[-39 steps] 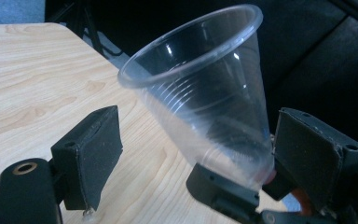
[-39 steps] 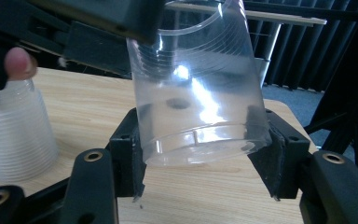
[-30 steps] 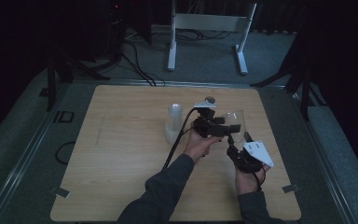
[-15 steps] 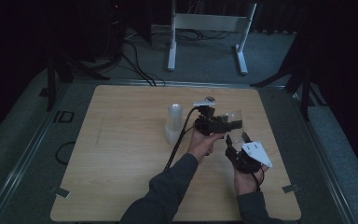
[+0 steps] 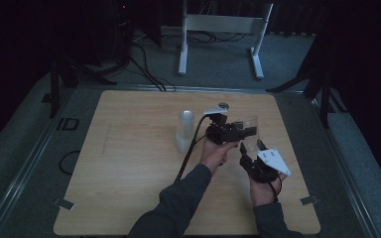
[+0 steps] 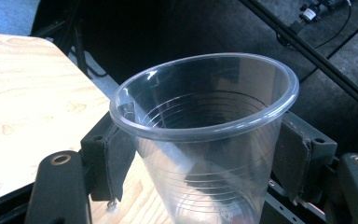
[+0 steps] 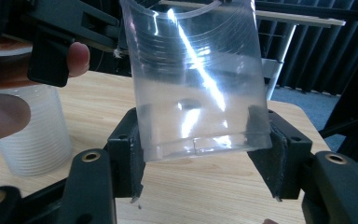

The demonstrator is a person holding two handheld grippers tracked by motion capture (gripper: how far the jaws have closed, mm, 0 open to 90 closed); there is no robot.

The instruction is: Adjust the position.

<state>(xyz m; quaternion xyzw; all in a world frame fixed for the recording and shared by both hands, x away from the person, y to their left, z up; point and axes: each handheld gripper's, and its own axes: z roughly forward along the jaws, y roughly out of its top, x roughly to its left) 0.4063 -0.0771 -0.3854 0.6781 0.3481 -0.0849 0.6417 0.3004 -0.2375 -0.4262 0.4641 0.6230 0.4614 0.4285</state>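
Observation:
A clear plastic cup (image 5: pixel 248 126) hangs above the table's right half, held between both grippers. My left gripper (image 6: pixel 204 156) is shut on it just under the rim (image 6: pixel 205 126); its jaws have just been closing and one pad sits on each side. My right gripper (image 7: pixel 200 151) has the cup's base (image 7: pixel 200 135) between its jaws. Those jaws have just been opening a little, and the pads (image 7: pixel 129 149) still lie against the wall. In the high view the left gripper (image 5: pixel 245 130) comes from the left and the right gripper (image 5: pixel 253 147) from below.
A stack of frosted cups (image 5: pixel 184 130) stands upright on the wooden table (image 5: pixel 129 153), just left of the left hand, and appears at the left in the right gripper view as the stack (image 7: pixel 32 135). A white metal stand (image 5: pixel 223 25) is on the floor beyond the far edge.
The left gripper's jaws have closed in on the cup near its rim. Both hands stay where they were, and the cup has not shifted.

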